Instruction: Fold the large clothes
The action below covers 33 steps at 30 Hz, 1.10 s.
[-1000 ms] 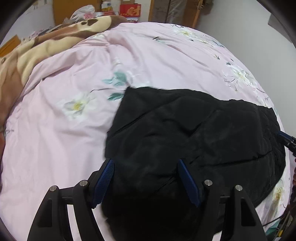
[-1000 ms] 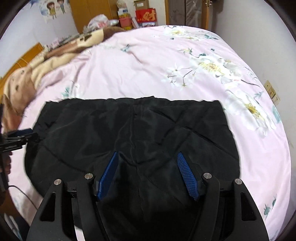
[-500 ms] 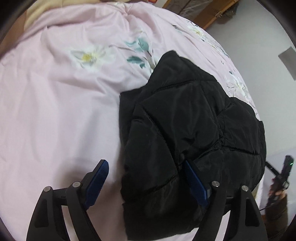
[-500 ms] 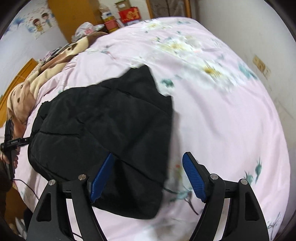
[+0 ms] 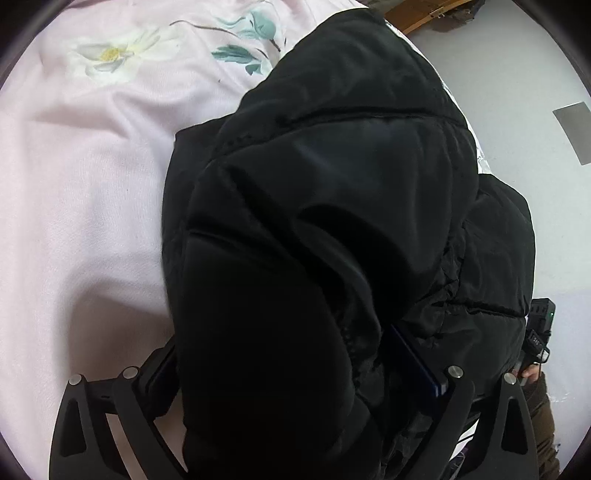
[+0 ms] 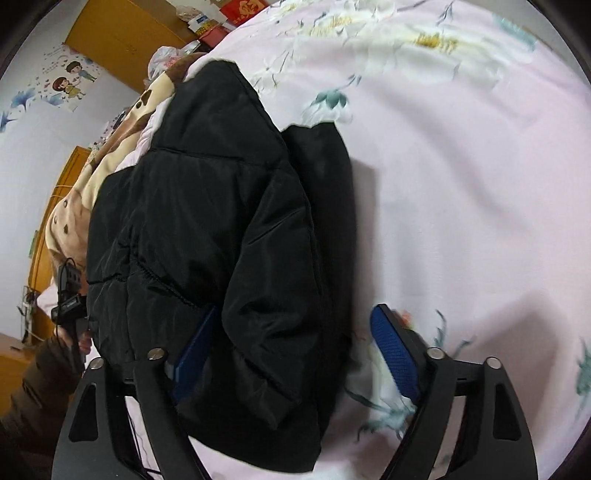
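A black padded jacket (image 5: 332, 221) lies bunched on the pink flowered bedspread (image 5: 81, 184). My left gripper (image 5: 295, 369) is open, its blue pads wide apart, with the jacket's thick near fold between them and covering the left pad. In the right wrist view the jacket (image 6: 207, 229) fills the left half. My right gripper (image 6: 291, 350) is open too; the jacket's near edge sits between its pads, against the left pad, and the right pad (image 6: 393, 347) stands clear over the bedspread (image 6: 461, 184).
A brown and cream blanket (image 6: 92, 184) lies beyond the jacket. Orange wooden furniture (image 6: 122, 33) and a red box (image 6: 243, 7) stand at the far wall. A grey wall (image 5: 535, 110) borders the bed on the right side.
Both grippers have dropped closer and turned inward at the jacket's two ends. The jacket now looks bunched up and much larger in both views, with fabric between each pair of pads.
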Tool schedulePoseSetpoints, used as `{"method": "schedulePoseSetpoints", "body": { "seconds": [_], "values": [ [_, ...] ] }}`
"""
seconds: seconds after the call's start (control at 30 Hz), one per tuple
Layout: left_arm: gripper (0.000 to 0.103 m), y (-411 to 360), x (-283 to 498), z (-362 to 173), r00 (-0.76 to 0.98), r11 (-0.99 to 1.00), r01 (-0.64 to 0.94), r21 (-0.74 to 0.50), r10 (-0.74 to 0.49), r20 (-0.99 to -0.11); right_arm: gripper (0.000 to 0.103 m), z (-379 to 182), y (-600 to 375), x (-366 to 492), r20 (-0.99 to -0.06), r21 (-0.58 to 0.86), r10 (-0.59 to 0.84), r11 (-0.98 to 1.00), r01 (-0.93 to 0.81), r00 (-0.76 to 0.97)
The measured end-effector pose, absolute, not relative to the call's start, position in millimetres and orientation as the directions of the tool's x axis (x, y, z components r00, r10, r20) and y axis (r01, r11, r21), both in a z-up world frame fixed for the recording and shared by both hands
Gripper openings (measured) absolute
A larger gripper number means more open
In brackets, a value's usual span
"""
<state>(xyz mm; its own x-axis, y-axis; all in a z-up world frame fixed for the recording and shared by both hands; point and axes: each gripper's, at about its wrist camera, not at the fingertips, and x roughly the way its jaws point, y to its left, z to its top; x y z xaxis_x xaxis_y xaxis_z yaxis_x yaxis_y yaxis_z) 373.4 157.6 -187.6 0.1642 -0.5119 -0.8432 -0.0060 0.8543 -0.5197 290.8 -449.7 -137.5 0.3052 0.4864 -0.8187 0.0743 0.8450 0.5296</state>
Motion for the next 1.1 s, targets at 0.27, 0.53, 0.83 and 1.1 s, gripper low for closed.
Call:
{"method": "schedulePoseSetpoints", "body": {
  "seconds": [0.27,0.53,0.83,1.1],
  "values": [
    [0.102,156,379,-191,0.152,0.847,0.005,-0.532,-0.526,-0.837,0.09,-147,-437,294,-0.741,0.635,0.611,0.773,-0.006,0.277],
    [0.093,140,379,-186,0.129,0.885,0.031,-0.465,-0.465,-0.876,0.088,-153,-431,300,-0.765,0.617,0.589,0.786,0.036,0.262],
    [0.06,102,373,-163,0.168,0.953,0.089,-0.291,-0.302,-0.938,0.053,-125,-391,302,-0.881,0.412,0.41,0.91,-0.039,0.235],
    [0.075,127,378,-186,0.116,0.874,-0.016,-0.486,-0.481,-0.869,0.053,-125,-392,300,-0.887,0.395,0.389,0.918,-0.027,0.248]
  ]
}}
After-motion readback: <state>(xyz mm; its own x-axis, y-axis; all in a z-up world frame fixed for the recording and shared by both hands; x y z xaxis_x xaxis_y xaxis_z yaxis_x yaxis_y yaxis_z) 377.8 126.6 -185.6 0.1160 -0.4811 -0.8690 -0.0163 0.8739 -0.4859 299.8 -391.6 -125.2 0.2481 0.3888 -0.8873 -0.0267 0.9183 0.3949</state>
